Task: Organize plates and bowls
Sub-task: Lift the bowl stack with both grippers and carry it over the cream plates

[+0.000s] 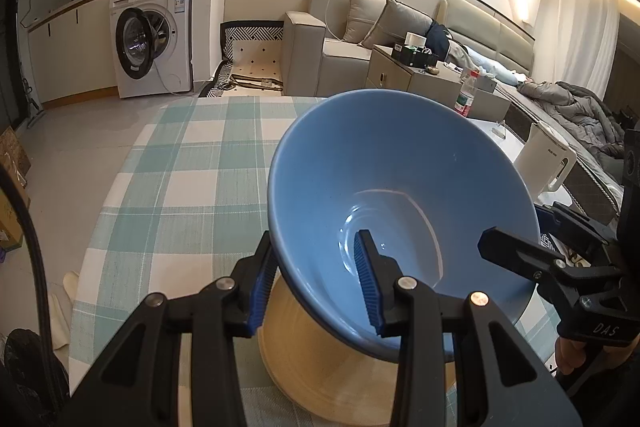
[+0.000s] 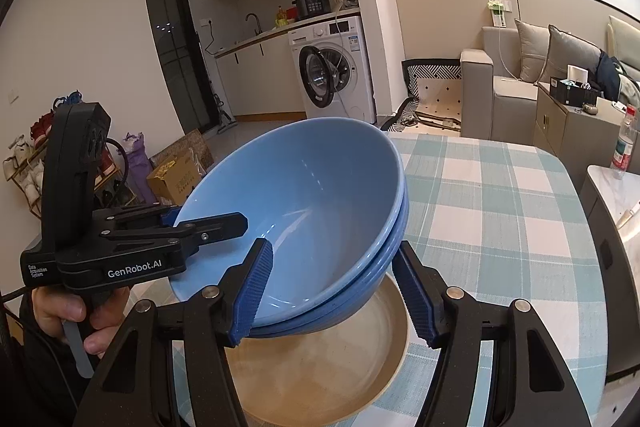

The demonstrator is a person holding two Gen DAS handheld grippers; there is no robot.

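Left wrist view: left gripper (image 1: 316,281) pinching near rim of blue bowl stack (image 1: 396,195), one blue-padded finger outside the wall, one inside. Stack tilted, mouth facing camera, held above beige plate (image 1: 320,379) on checked surface (image 1: 200,163). Right gripper (image 1: 532,243) at right edge of frame, fingers straddling the opposite rim, one inside, one outside; contact with the wall not confirmable from here. White kettle (image 1: 546,163) behind stack on adjacent white table.

Right wrist view: two nested blue bowls visible, double rim line on right side (image 2: 400,223). Right gripper (image 2: 334,291) fingers spread either side of lower wall of stack, left pad (image 2: 252,291) inside, right pad (image 2: 416,299) outside; a gap at the outer pad, so not clamped. Left gripper (image 2: 200,223) at far rim, closed on wall. Plate (image 2: 320,379) directly under stack, flat on surface (image 2: 500,211); contact between stack and plate not resolvable.
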